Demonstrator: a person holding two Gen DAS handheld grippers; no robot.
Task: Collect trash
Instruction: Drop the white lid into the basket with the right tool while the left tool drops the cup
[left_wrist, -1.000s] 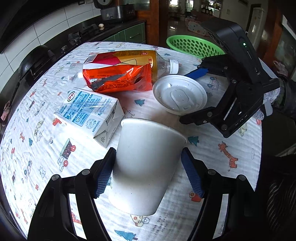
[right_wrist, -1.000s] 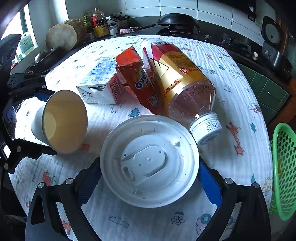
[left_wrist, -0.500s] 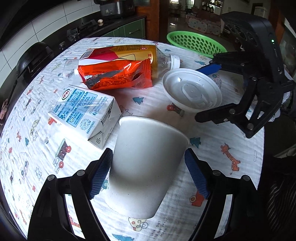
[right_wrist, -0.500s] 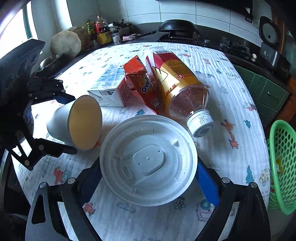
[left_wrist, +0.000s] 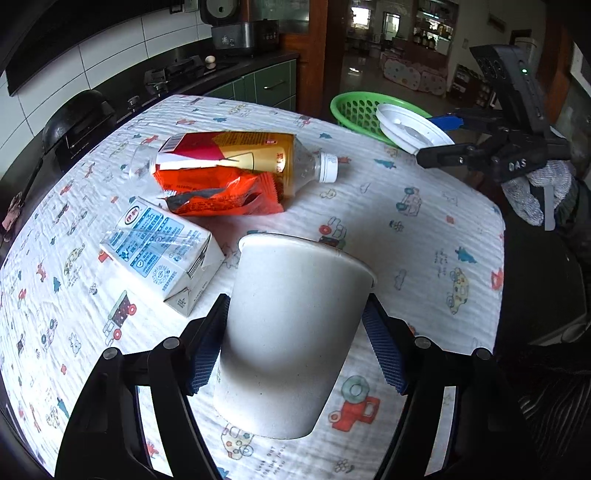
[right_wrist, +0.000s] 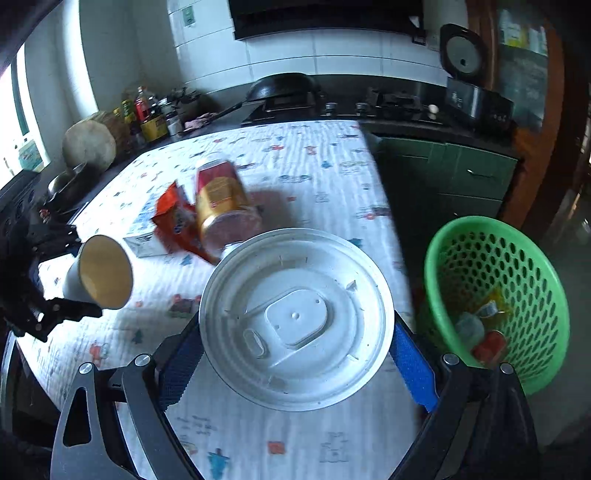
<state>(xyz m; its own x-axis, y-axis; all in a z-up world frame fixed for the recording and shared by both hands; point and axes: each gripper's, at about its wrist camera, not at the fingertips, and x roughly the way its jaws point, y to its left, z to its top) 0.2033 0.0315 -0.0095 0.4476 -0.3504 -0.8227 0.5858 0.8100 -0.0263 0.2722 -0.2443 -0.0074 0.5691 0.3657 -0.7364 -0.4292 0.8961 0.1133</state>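
A white paper cup (left_wrist: 291, 350) sits between the blue pads of my left gripper (left_wrist: 295, 306). The jaws are closing and both pads press its sides. In the right wrist view the cup (right_wrist: 103, 273) hangs tilted above the table. My right gripper (right_wrist: 295, 325) is shut on a round white plastic lid (right_wrist: 295, 302), held in the air near the table's edge. The left wrist view shows that lid (left_wrist: 410, 127) in front of the green basket (left_wrist: 354, 107). On the cloth lie a plastic bottle (left_wrist: 236, 155), an orange wrapper (left_wrist: 221, 192) and a milk carton (left_wrist: 162, 251).
The green basket (right_wrist: 517, 258) stands beyond the table's edge with some trash inside. The table (left_wrist: 424, 229) has a white cloth with cartoon prints. A dark counter with a stove (right_wrist: 288, 96) and bottles runs behind it. A gloved hand (left_wrist: 535, 192) holds the right gripper.
My right gripper has lifted the lid off the table and carried it toward the green basket. My left gripper's pads have closed in on the cup and it has shifted slightly.
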